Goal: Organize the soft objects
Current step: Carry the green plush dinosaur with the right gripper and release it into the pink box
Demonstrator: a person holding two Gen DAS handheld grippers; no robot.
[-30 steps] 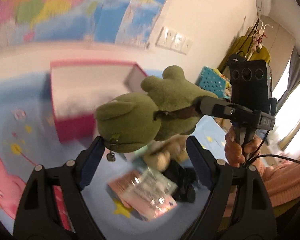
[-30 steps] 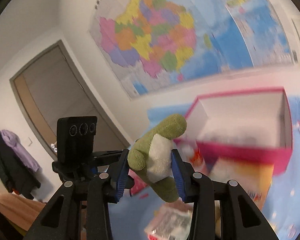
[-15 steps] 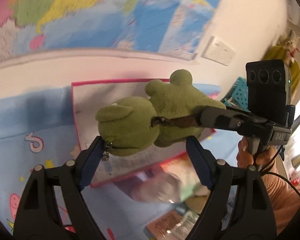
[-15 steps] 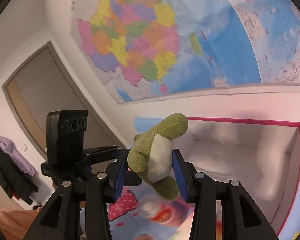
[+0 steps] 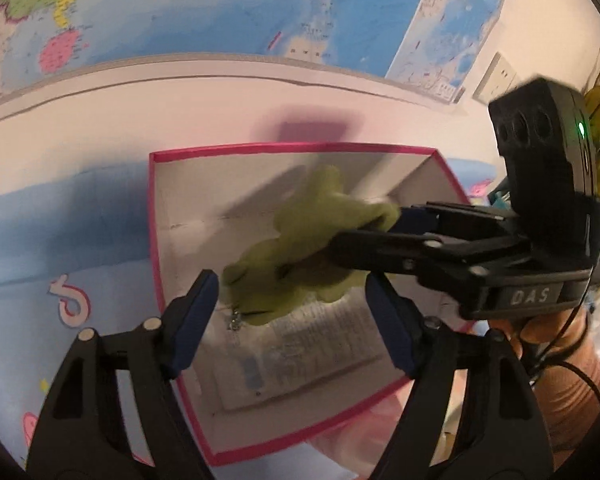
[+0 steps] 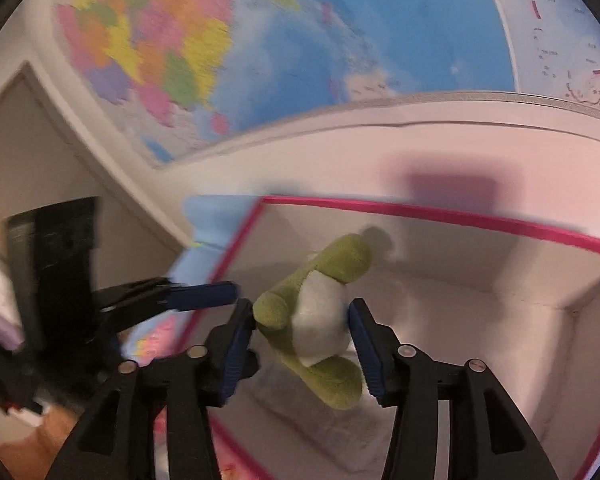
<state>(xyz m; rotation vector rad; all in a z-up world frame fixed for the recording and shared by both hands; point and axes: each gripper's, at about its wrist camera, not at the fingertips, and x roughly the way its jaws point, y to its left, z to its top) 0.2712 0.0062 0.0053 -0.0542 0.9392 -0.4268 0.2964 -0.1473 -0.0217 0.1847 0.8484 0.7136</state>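
1. Left wrist view: motion blurs the green plush toy (image 5: 300, 252) over the pink-rimmed box (image 5: 152, 216), just ahead of the left gripper (image 5: 292, 312), whose jaws have been closing, untouching.
2. Right gripper (image 6: 300, 332) jaws, just opening, flank the toy; contact is unclear.

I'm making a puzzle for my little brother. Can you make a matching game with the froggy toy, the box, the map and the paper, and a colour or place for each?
Things:
1. plush toy
2. box
3. map
4. printed sheet

Colour or place:
A. hangs on the wall
B. green with a white belly
C. lies flat on the floor of the box
D. pink rim, open on top

Right pairs: 1-B, 2-D, 3-A, 4-C
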